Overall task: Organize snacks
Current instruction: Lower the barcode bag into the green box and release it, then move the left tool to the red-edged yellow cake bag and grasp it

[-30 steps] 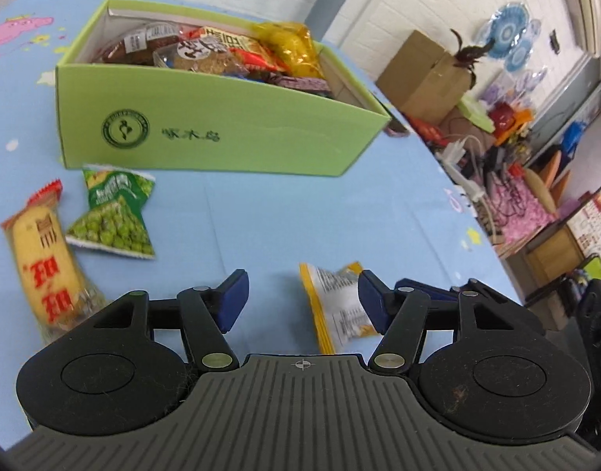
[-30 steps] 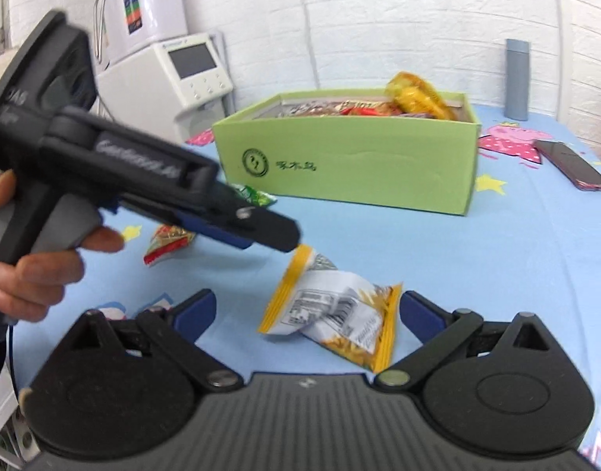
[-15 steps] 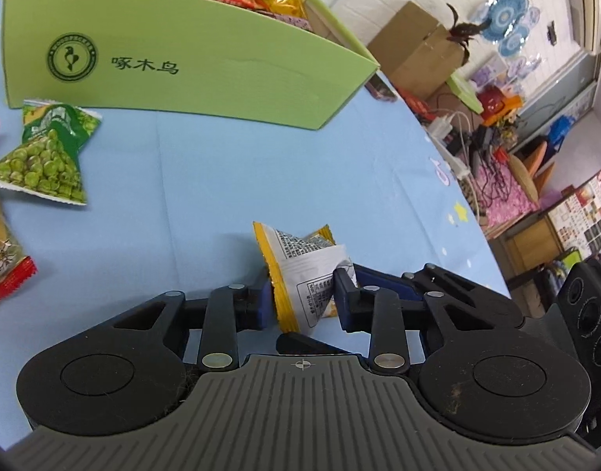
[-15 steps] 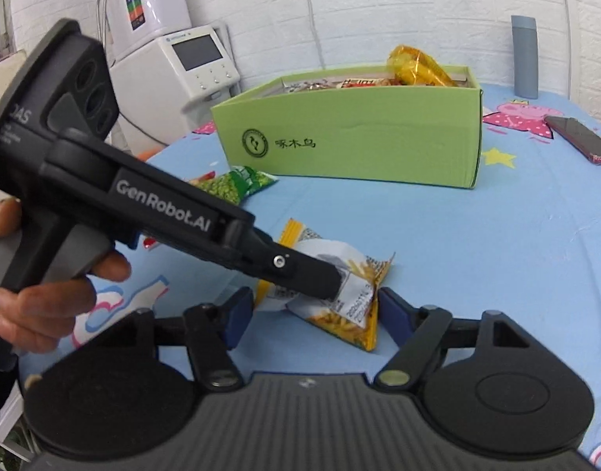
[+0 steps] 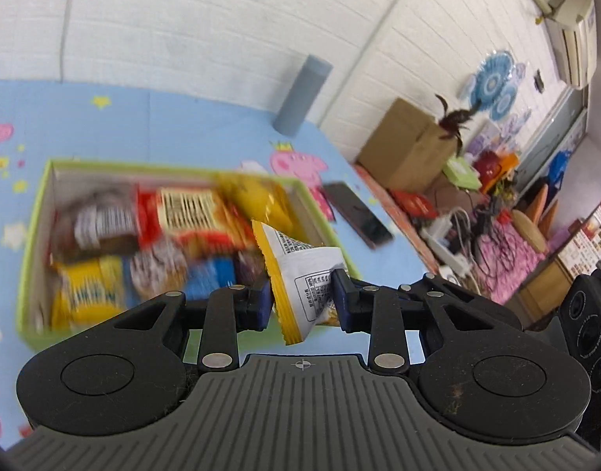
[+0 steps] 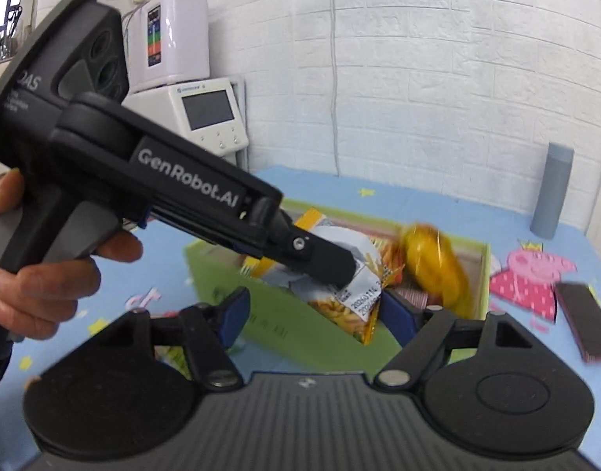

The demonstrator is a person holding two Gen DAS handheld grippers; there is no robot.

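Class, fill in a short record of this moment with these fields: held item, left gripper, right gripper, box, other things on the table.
held item: yellow-and-white snack packet, lifted off the table
left gripper: left gripper shut on the packet, above the box
right gripper: right gripper open, its pads not pressing on anything; jaws have just been opening
box: green box, lidless, already packed with wrapped snacks
other things on the table: grey cylinder beyond the box, dark phone beside it
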